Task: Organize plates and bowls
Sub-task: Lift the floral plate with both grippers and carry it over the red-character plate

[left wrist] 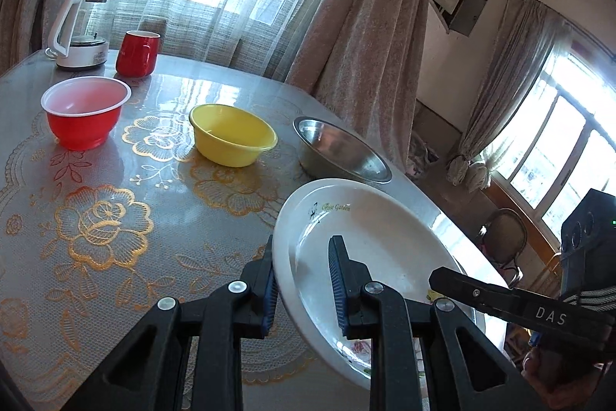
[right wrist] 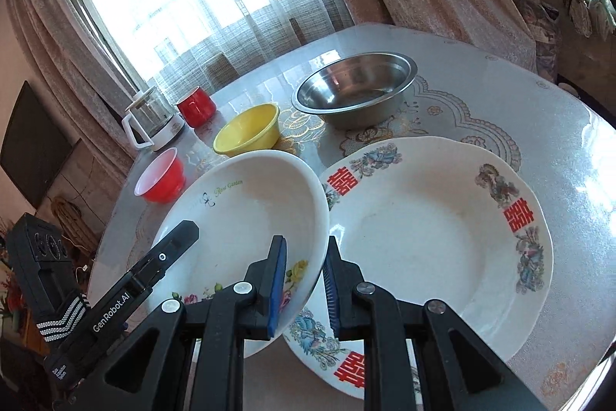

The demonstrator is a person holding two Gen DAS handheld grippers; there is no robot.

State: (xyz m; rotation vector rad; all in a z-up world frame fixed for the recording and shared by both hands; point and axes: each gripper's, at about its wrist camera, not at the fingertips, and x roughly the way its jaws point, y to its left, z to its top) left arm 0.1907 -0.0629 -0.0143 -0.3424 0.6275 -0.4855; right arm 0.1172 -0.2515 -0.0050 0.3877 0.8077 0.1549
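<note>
A white "Rose Garden" plate (left wrist: 369, 230) is held tilted above the table by both grippers. My left gripper (left wrist: 302, 280) straddles its left rim, with a wide gap at the inner finger. My right gripper (right wrist: 306, 280) straddles its right rim (right wrist: 250, 214), pads close to it. Under and right of it lies a larger white plate with red characters (right wrist: 431, 237). A steel bowl (right wrist: 354, 91), a yellow bowl (right wrist: 248, 130) and a red bowl (right wrist: 159, 180) stand further back on the table.
A red mug (left wrist: 138, 53) and a white-handled glass kettle (left wrist: 79, 33) stand at the table's far edge by the curtained window. The table (left wrist: 115, 218) has a glossy floral cover. A chair (left wrist: 502, 237) stands beyond the right edge.
</note>
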